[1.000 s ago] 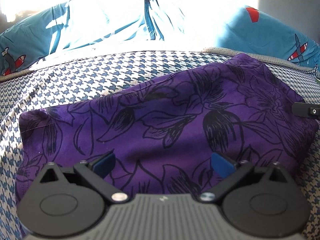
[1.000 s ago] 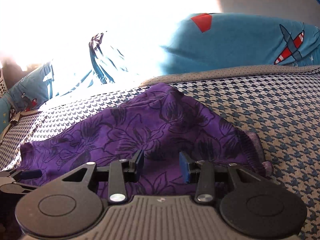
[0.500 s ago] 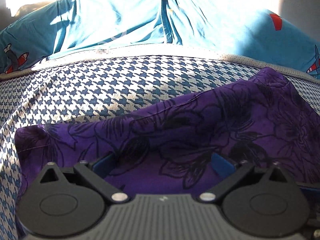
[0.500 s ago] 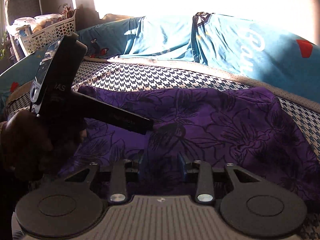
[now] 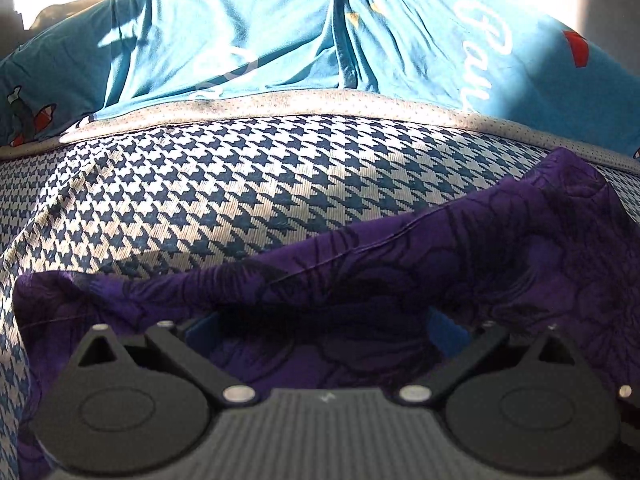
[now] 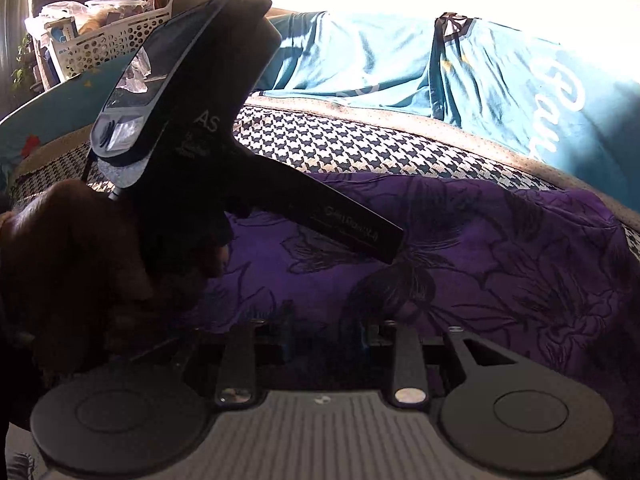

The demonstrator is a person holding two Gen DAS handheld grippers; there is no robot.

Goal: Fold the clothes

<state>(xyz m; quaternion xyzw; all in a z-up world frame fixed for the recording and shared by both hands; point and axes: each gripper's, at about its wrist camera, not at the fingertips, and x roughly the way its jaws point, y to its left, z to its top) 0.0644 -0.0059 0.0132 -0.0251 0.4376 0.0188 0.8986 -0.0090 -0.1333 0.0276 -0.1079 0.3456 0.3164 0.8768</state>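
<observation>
**Me:** Now, closest to me, my left hand-held gripper (image 5: 322,332) stands wide open, and the near hem of the purple flowered garment (image 5: 480,260) is bunched loosely between its blue pads (image 5: 200,332), not pinched.

**Helper:** And the right one?

**Me:** My right hand-held gripper (image 6: 326,340) has just been closing, so its jaws stand narrow. The cloth runs into the gap, but it's all shadow there. I cannot tell whether the pads actually bite the fabric.

**Helper:** So what makes this fold come out well?

**Me:** I think both ends of that near edge need a firm pinch first, and on one layer only. I'd close the left fully before lifting. Then I'd carry both corners together, level, so the hem stays straight.

**Helper:** Where does it land?

**Me:** The garment lies spread on the houndstooth cover (image 5: 260,192), with its far edge slanting across it. I'd lay the near hem along that edge. The right side looks rumpled, so I'd keep the cloth taut.

**Helper:** Anything beyond to avoid?

**Me:** Just the blue jersey (image 5: 280,40) piled behind, well apart from the garment.
</observation>
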